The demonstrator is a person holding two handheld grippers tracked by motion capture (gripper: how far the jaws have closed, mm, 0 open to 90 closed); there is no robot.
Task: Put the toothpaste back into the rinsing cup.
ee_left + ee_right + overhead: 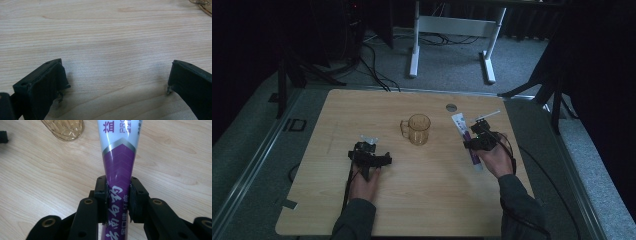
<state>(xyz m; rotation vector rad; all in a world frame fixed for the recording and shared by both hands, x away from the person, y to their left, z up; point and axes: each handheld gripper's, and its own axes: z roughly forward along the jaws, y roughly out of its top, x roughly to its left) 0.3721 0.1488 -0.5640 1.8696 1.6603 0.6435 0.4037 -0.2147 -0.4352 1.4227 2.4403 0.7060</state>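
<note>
Pale wood-grain tabletop (422,195) carries everything here, with a person's forearms coming in from its near edge. Toward the middle stands an amber glass mug (418,129), upright, handle turned to the left of the high view, and nothing can be seen inside it. To its right lies the toothpaste tube (465,135), white at the far flat end and purple toward the near end, lengthwise away from the person, with a thin white stick-like item (488,116) just beyond the gripper.

Judging from how things lie, the grasp is made and little else: the tube looks to be resting on the wood, or barely off it, and it is apart from the mug, so carrying it wherever it is meant to go is all left to do.

The right gripper (118,201) has its jaws pinching the tube's purple part from both sides, pads pressed against the printed lettering, the white crimped end pointing away past the fingertips.

The left gripper (117,82) rests low over bare wood on the mug's left, jaws spread wide with nothing between them, the mug's base just showing at the top corner of its view.
</note>
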